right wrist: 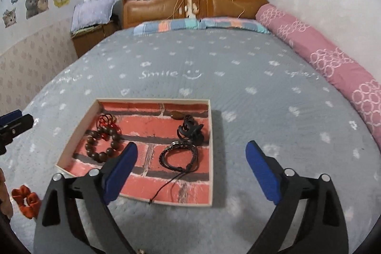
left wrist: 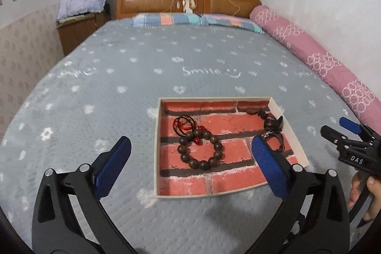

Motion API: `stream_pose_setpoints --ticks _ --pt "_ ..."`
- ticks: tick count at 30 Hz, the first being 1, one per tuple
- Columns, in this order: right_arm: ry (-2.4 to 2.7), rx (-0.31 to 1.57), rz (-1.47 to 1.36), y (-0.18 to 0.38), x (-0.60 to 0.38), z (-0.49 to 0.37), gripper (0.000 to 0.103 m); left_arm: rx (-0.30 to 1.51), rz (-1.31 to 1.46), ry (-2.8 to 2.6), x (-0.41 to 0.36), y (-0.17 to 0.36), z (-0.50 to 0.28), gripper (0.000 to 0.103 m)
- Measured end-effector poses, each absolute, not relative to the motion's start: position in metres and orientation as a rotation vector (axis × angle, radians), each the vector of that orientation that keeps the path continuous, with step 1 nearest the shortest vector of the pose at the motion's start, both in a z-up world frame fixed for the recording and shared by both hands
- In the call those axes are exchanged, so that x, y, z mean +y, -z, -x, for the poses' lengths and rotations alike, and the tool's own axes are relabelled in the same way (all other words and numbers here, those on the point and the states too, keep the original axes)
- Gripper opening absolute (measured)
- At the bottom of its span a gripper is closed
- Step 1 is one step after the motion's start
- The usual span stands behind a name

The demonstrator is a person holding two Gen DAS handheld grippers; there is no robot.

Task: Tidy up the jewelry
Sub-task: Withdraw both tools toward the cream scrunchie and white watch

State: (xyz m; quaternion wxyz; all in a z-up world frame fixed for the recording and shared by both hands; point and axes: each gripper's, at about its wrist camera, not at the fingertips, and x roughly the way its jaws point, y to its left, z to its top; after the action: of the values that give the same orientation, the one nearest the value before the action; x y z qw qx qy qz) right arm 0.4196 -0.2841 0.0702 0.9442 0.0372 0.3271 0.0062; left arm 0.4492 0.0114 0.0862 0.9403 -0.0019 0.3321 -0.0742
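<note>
Grey bedspread [left wrist: 119, 58] holds brick-print tray [left wrist: 157, 149]: wooden bead bracelet [left wrist: 201, 150], black cords [right wrist: 181, 154] already inside. Left gripper [left wrist: 190, 158], right gripper [right wrist: 191, 158] both wide, empty. Task looks near done.

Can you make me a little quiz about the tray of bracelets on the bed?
1. True or false: the wooden bead bracelet lies inside the tray.
2. What is the left gripper holding? A) a bracelet B) nothing C) the tray
3. What colour is the scrunchie lying on the bedspread, outside the tray?

Key:
1. True; it lies at one end, and the black braided bracelet lies nearer the other.
2. B; its jaws are wide open, as are those of the right gripper.
3. Orange-red.
</note>
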Motion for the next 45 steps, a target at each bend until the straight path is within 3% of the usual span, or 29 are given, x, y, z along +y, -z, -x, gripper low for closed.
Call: stream_pose_setpoints --ticks 8,17,45 --pt "0.019 0.627 -0.078 -0.102 -0.3 -0.366 0.093 0.633 -0.019 0.124 0.032 -0.122 -0.39 0.098" --pt "0.024 0.629 -0.032 -0.092 -0.298 -0.319 0.093 0.628 -0.019 0.136 0.03 -0.121 -0.338 0.098" --pt "0.185 0.727 -0.037 0.032 -0.356 -0.241 0.093 0.772 0.003 0.089 0.028 0.037 -0.288 0.098"
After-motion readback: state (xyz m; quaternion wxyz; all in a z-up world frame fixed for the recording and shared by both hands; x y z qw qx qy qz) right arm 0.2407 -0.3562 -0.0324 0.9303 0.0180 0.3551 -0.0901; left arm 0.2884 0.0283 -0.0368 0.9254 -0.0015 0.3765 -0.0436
